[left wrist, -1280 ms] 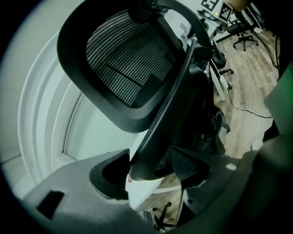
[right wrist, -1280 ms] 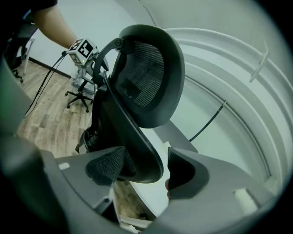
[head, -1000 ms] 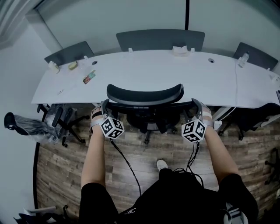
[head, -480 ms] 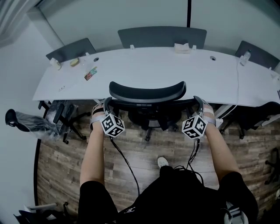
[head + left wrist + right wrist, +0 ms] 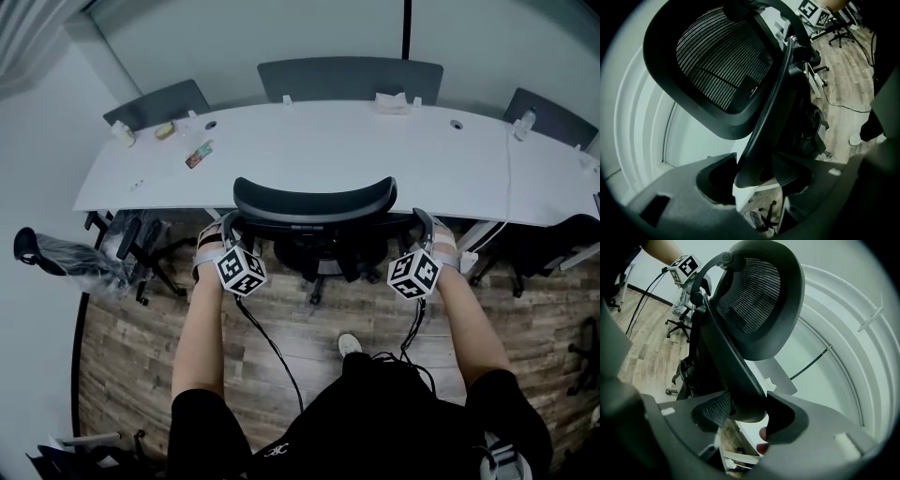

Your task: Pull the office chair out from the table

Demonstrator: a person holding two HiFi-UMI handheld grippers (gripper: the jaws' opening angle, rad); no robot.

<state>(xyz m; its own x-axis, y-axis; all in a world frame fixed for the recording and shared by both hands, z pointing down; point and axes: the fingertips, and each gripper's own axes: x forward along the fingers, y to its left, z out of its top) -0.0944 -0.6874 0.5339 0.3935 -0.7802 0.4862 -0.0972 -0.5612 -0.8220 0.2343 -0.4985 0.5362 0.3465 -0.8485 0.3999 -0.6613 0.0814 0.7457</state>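
A black mesh-backed office chair (image 5: 314, 202) stands tucked against the near edge of the long white table (image 5: 328, 141). My left gripper (image 5: 226, 228) is at the left edge of its backrest and my right gripper (image 5: 424, 225) at the right edge. In the left gripper view, the backrest's frame (image 5: 761, 122) runs between the jaws of the left gripper (image 5: 757, 180), which are closing onto it. In the right gripper view, the frame (image 5: 729, 357) sits between the pads of the right gripper (image 5: 750, 413), which grip it.
Grey chairs (image 5: 349, 80) stand along the table's far side. A black chair (image 5: 56, 262) lies at the left and another (image 5: 544, 248) stands at the right. A snack packet (image 5: 197, 155), tissues (image 5: 392, 101) and a cable (image 5: 511, 187) lie on the table. Gripper cables trail on the wood floor (image 5: 281, 356).
Both grippers have narrowed onto the backrest's edges. The chair and the hands hold almost the same place against the table.
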